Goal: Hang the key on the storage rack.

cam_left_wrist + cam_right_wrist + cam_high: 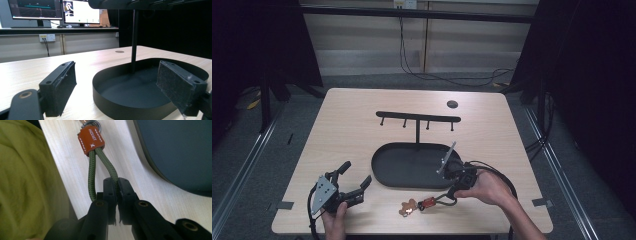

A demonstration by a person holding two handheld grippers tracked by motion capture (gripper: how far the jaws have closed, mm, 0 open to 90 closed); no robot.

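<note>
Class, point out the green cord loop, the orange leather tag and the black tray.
green cord loop (92, 176), right gripper view, left strand.
orange leather tag (91, 140), right gripper view, its face.
black tray (379, 172), high view, left rim.

The black tray (384, 172) with its hook stand (417, 119) blocks the table's (352, 115) middle (the post (134, 37) rises right ahead); bare wood lies open along both sides and beyond.

Green cord keychain (93, 173), orange leather tag, bear charm, lies on table's near edge
</note>
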